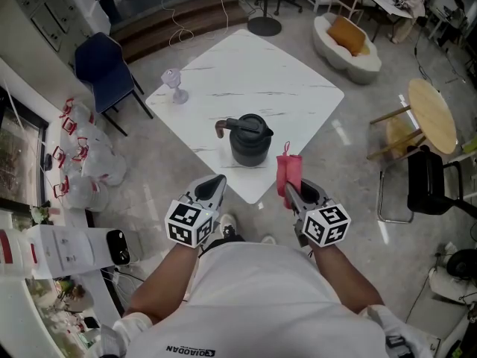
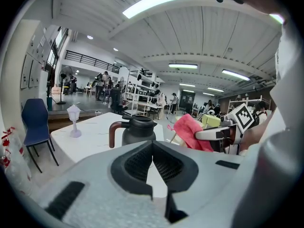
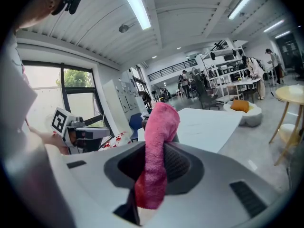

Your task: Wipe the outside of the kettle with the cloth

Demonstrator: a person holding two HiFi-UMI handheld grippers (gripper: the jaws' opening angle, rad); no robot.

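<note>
You hold 2 grippers, left gripper [image 1: 215, 181] and right gripper [image 1: 290, 189] | before you: 1 black kettle [image 1: 248, 142] | 1 pink cloth [image 1: 289, 170] | 1 white table [image 1: 287, 80] | 1 clear goblet [image 1: 174, 86] | 1 blue chair [image 1: 100, 64]

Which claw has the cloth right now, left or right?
The right claw: the pink cloth is pinched between its jaws and sticks up from them. The left claw is shut on nothing.

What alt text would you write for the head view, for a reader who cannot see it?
Seen from above, the right gripper clamps a pink cloth, and the left gripper is shut and empty. Just beyond them, a dark kettle stands untouched near the corner of a white table.
</note>
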